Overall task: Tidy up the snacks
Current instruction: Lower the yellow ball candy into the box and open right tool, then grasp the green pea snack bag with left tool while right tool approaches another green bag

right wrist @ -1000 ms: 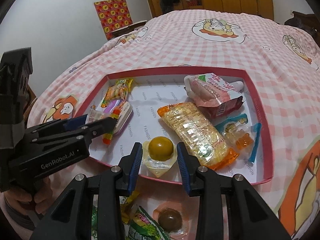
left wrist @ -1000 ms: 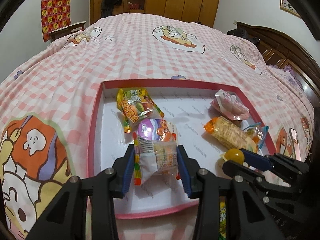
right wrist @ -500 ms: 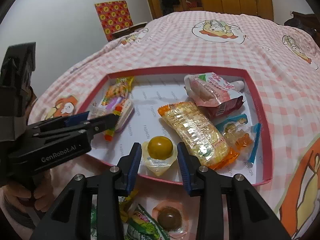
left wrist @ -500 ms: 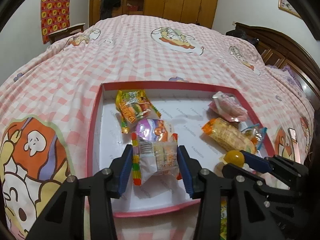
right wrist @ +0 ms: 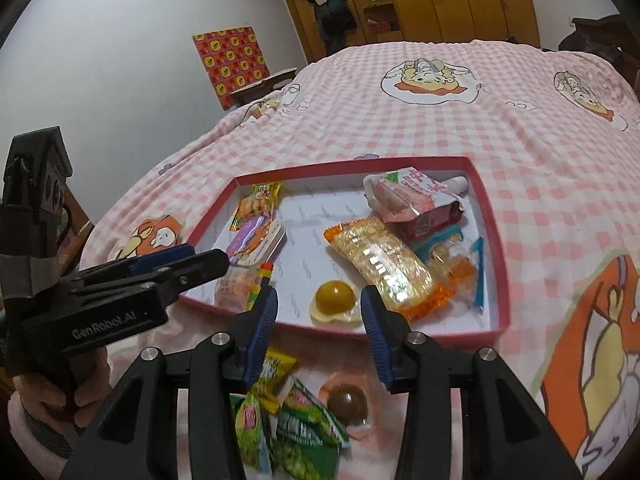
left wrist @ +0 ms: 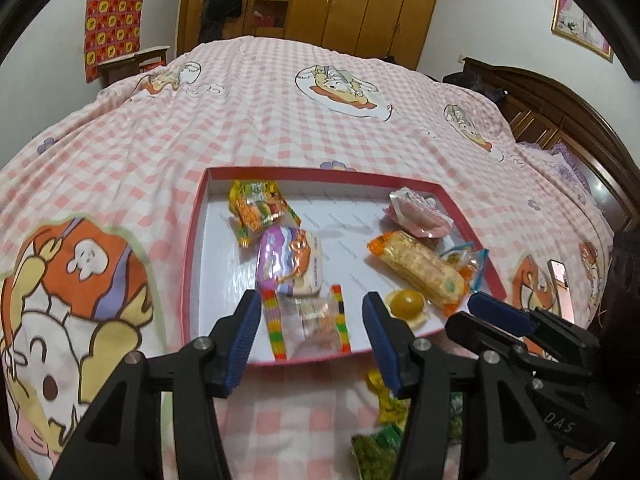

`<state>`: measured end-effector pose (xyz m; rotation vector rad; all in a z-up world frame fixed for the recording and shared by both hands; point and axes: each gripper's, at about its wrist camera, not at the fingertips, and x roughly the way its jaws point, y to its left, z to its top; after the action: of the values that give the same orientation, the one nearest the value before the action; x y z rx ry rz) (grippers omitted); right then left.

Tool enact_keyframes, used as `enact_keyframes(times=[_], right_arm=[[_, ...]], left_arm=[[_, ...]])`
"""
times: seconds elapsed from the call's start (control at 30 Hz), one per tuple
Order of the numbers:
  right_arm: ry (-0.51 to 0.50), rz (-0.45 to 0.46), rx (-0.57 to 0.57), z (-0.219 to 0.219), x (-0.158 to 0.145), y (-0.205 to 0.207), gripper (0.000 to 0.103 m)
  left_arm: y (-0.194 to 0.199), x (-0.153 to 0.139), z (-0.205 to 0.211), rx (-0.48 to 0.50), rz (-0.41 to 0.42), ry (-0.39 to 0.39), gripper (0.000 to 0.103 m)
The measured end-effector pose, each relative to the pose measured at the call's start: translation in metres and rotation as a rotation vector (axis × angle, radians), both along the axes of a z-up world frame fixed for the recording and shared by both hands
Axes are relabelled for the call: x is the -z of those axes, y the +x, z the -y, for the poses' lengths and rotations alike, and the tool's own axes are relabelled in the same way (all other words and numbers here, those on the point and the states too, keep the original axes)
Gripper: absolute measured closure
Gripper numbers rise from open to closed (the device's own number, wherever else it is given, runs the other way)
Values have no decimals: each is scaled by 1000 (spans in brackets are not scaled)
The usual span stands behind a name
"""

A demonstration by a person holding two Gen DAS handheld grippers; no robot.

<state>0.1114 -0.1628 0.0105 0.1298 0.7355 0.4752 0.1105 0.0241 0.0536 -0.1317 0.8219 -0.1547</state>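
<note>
- Left gripper (left wrist: 312,330): jaws opening, blue ribbed pads clear of the clear plastic candy packet w/ rainbow-striped edges (left wrist: 310,322), which lies between them on the floor of the shallow red-rimmed cardboard tray (left wrist: 192,240), near its front edge.
- Right gripper (right wrist: 318,330): jaws opening too; yellow round jelly cup in clear blister (right wrist: 335,300) sits in the tray just ahead of the tips, not pinched.
- Step looks like release + back off. To do it well: let the pads part fully before pulling away, so the crinkly film doesn't snag on the ribbing & drag out over the low rim.
- Loose snacks outside the tray on the pink checked bedspread (right wrist: 440,128): green foil sachets (right wrist: 304,428), brown jelly cup (right wrist: 347,402), prob. next.
- Textures: glossy orange-ended cracker pack (right wrist: 380,264) is long, slippery; soft pink pouch (right wrist: 416,200) will squash; jelly cups are rigid domes w/ thin flanges, so grip across the dome.
- Bedding is soft; tray may tilt if pressed.
</note>
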Motion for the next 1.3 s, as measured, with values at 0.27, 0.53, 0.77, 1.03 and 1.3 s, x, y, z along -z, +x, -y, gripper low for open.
enact_keyframes(times=[0.27,0.53,0.77,1.03,1.3], right_arm=[[-3,-7,-7,7,-2,-23,58],[-11,-22,-9,14,1,-42,58],[-23,-41,-2,22,8,-54,58],[-17,-61,31,36,16,-59,58],[-12,-72,48,44,20,-58,58]], left_arm=[[-25,11,5,31,-68,-37,47],[-45,18,7,52,-110,-80,47],[-54,28,14,70,-154,-103,43],[-58,37,27,93,-178,-82,40],[-59,44,36,111,-184,-53,35]])
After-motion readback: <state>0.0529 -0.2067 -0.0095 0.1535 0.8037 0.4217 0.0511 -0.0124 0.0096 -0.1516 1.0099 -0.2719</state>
